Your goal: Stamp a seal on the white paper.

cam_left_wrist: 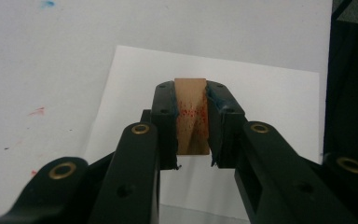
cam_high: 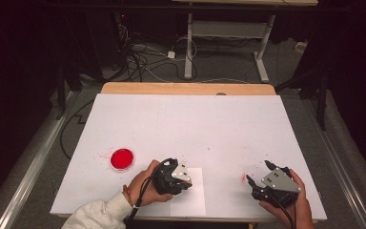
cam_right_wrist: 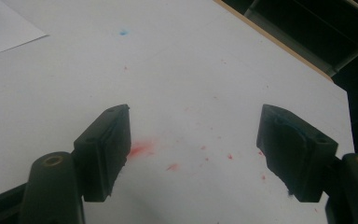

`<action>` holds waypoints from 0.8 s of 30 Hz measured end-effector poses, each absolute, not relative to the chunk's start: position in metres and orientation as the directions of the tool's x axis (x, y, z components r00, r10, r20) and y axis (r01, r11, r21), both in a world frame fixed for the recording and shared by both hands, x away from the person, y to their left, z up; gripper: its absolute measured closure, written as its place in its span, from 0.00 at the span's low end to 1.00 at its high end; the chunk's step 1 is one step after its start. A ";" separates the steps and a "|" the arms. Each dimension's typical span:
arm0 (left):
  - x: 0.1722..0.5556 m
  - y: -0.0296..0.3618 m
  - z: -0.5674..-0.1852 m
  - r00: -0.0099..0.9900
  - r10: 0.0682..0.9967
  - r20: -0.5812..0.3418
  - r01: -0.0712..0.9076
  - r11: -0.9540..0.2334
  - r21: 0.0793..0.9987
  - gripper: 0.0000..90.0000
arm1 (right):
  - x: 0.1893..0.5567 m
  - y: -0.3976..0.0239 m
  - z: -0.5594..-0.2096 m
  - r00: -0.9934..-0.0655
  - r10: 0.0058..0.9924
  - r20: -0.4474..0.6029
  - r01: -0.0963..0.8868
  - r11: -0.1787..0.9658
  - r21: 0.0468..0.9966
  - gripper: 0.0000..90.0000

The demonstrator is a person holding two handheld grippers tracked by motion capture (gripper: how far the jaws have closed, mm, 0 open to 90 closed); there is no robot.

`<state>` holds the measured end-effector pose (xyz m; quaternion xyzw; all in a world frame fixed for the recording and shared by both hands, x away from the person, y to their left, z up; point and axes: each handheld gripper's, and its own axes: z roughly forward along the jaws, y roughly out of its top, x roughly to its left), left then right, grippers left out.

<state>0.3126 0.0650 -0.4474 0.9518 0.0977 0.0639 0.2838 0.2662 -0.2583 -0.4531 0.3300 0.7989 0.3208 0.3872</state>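
Left gripper [cam_left_wrist: 191, 116] clamping wooden block [cam_left_wrist: 191, 114], red-filled dish [cam_high: 122, 159] nearby, right gripper [cam_right_wrist: 193, 154] agape

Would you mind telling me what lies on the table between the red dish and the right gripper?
In the high view, the left gripper, shut on a wooden block above a paper sheet, lies between the red dish and the right gripper.

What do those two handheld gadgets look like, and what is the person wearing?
Both the left gripper and the right gripper are black, each with a grey three-cornered plate on top and a black cable trailing back. Brass-coloured rivets dot the jaw arms. The left arm wears a white sleeve and a reddish wristband.
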 end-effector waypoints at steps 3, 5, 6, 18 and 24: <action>0.314 0.061 -0.455 0.975 0.216 0.057 0.152 -0.831 0.535 0.82 | 0.266 -0.258 -0.453 -0.483 0.775 -0.408 0.280 0.578 0.767 0.29; 0.316 0.059 -0.461 0.975 0.212 0.060 0.152 -0.845 0.513 0.82 | 0.266 -0.258 -0.453 -0.483 0.775 -0.409 0.280 0.579 0.766 0.29; 0.316 0.059 -0.463 0.975 0.215 0.051 0.157 -0.836 0.526 0.82 | 0.266 -0.258 -0.453 -0.483 0.774 -0.409 0.280 0.579 0.766 0.29; 0.321 0.063 -0.467 0.975 0.221 0.008 0.181 -0.818 0.545 0.82 | 0.265 -0.258 -0.453 -0.480 0.775 -0.412 0.277 0.579 0.766 0.29; 0.322 0.064 -0.468 0.975 0.221 0.001 0.185 -0.816 0.547 0.82 | 0.266 -0.257 -0.453 -0.482 0.774 -0.411 0.282 0.581 0.764 0.29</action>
